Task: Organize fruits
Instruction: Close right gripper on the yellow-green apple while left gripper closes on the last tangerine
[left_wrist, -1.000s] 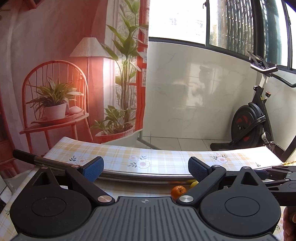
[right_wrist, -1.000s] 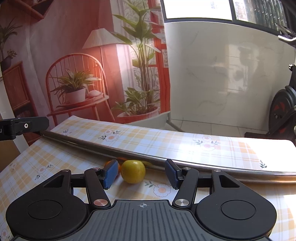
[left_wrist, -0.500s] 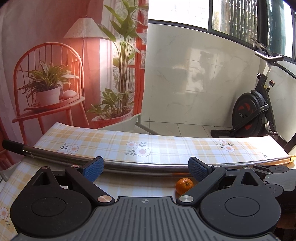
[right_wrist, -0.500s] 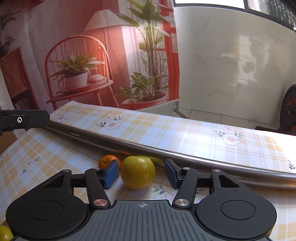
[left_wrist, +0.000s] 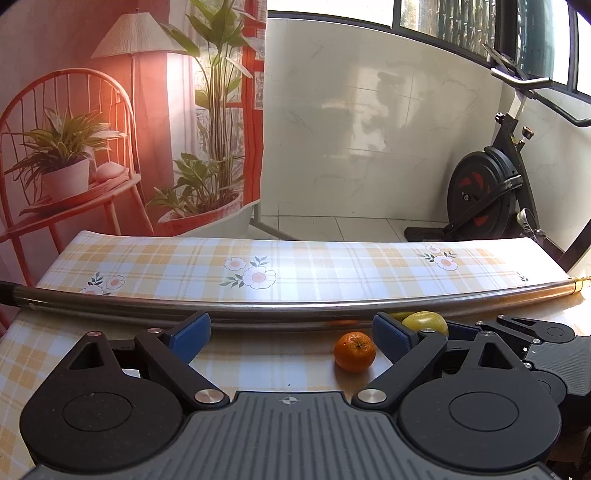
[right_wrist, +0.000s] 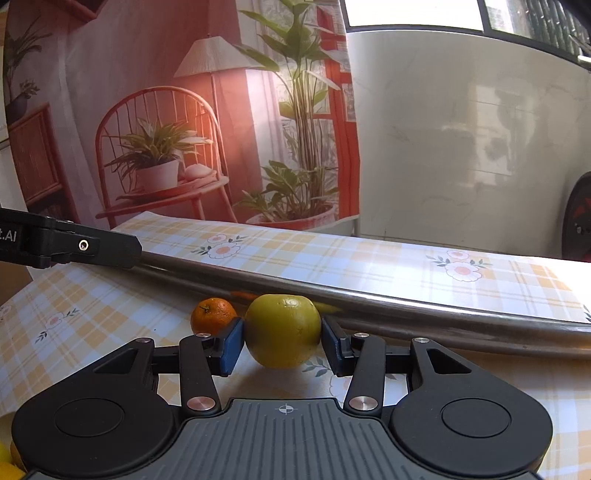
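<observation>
A yellow-green round fruit rests on the checked tablecloth just in front of a long metal rod. My right gripper has its blue pads pressed against both sides of this fruit. A small orange tangerine lies just to its left, apart from the pads. In the left wrist view the tangerine sits inside the span of my open left gripper, close to the right finger. The yellow-green fruit shows partly behind that finger.
The rod lies across the whole table, with the cloth's far half behind it. Another small yellow fruit peeks out by the rod. More yellow fruit shows at the lower left corner. An exercise bike stands beyond the table.
My right gripper has moved forward around the yellow-green fruit and its fingers have narrowed onto it. The left gripper has tilted down a little and stayed open.
</observation>
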